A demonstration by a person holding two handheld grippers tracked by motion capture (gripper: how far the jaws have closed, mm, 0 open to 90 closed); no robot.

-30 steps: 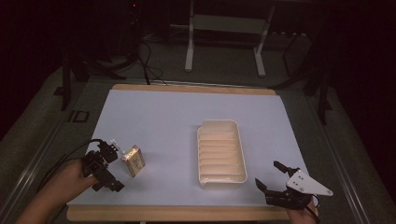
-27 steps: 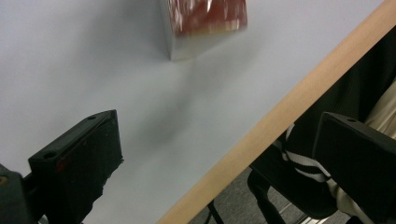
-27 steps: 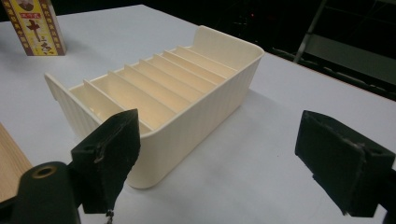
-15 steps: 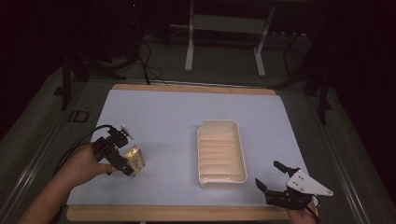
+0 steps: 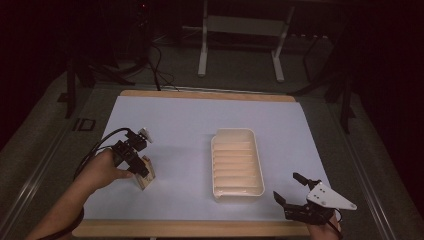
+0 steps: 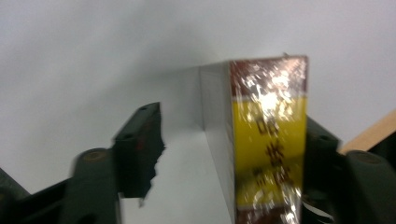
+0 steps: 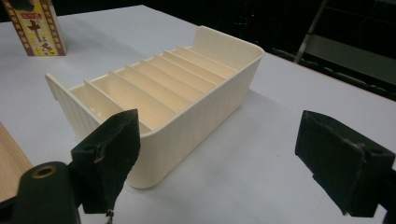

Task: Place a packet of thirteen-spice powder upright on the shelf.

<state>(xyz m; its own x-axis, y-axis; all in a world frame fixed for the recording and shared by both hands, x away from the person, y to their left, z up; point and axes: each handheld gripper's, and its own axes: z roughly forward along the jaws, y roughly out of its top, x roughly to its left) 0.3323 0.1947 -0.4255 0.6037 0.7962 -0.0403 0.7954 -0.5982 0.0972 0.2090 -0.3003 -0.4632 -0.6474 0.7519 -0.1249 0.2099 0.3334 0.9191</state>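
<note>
My left gripper (image 5: 141,168) straddles the small box (image 6: 268,140) near the worktop's (image 5: 175,120) left edge, jaws parted and not yet clamped, set to pinch it. My right gripper (image 5: 291,192) waits spread beside the slotted tray (image 5: 237,162), likely its destination.

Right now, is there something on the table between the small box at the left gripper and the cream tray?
Nothing visible: bare white table lies between the box and the divided tray.
</note>
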